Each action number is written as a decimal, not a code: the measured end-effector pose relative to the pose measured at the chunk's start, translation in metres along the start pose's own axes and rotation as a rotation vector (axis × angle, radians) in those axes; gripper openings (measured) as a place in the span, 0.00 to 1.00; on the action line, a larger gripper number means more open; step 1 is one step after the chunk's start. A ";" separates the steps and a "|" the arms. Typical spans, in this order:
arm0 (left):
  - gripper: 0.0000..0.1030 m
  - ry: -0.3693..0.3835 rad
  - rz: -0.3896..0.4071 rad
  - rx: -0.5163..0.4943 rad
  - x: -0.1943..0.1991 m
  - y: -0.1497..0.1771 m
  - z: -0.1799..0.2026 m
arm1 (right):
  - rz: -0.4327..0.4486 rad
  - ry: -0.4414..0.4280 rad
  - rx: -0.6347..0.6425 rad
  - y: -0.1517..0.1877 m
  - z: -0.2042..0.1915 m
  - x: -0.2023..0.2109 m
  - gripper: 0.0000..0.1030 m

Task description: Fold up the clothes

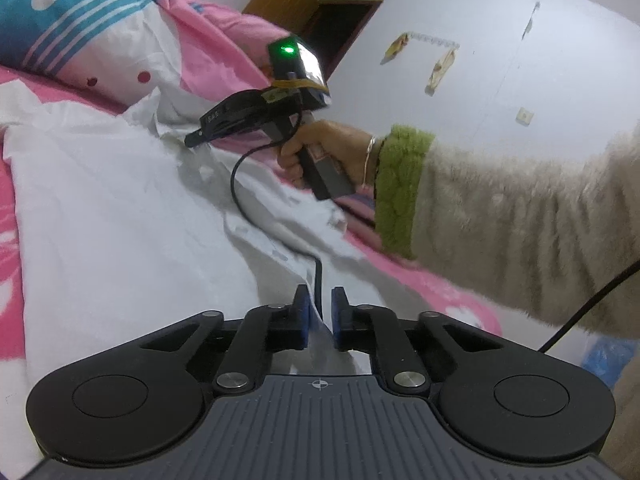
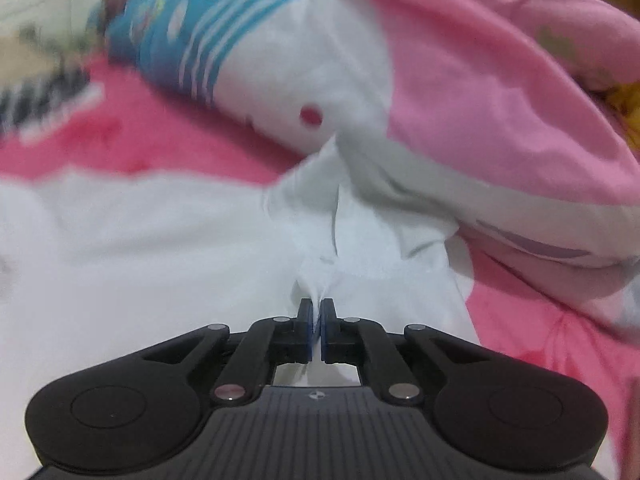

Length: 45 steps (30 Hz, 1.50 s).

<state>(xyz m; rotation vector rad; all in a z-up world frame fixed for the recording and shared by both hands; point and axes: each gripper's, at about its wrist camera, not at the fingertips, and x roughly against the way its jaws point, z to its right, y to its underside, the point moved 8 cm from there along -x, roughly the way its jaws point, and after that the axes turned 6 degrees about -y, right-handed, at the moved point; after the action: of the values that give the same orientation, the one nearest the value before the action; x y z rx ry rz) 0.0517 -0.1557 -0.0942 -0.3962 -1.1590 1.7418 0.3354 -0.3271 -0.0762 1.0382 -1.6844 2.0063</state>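
A white garment (image 1: 120,216) lies spread on a pink bed. My left gripper (image 1: 320,300) sits at the garment's near edge with its jaws a little apart, and a fold of white cloth runs up between them. My right gripper (image 1: 196,136) shows in the left wrist view, held in a hand at the garment's far edge. In the right wrist view, my right gripper (image 2: 317,308) is shut on a bunched pinch of the white garment (image 2: 160,240).
A rolled quilt (image 1: 100,28) in pink, white and blue lies along the far side of the bed, and shows in the right wrist view (image 2: 460,100). A black cable (image 1: 256,216) trails over the garment. A fuzzy sleeve (image 1: 520,216) crosses from the right. A white wall (image 1: 520,40) stands behind.
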 end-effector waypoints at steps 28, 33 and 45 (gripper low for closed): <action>0.07 0.013 -0.053 -0.005 -0.007 0.010 -0.002 | 0.110 -0.023 -0.533 -0.019 0.098 -0.032 0.35; 0.07 0.018 -0.057 0.007 -0.007 0.012 -0.003 | 0.173 -0.077 -0.687 -0.026 0.111 -0.035 0.35; 0.07 0.018 -0.058 0.010 -0.006 0.013 -0.003 | 0.193 -0.010 -0.695 -0.035 0.118 -0.056 0.20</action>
<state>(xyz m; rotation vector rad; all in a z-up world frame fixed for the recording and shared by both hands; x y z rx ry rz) 0.0497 -0.1605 -0.1083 -0.3683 -1.1377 1.6903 0.4342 -0.4185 -0.0861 0.6499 -2.3023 1.3110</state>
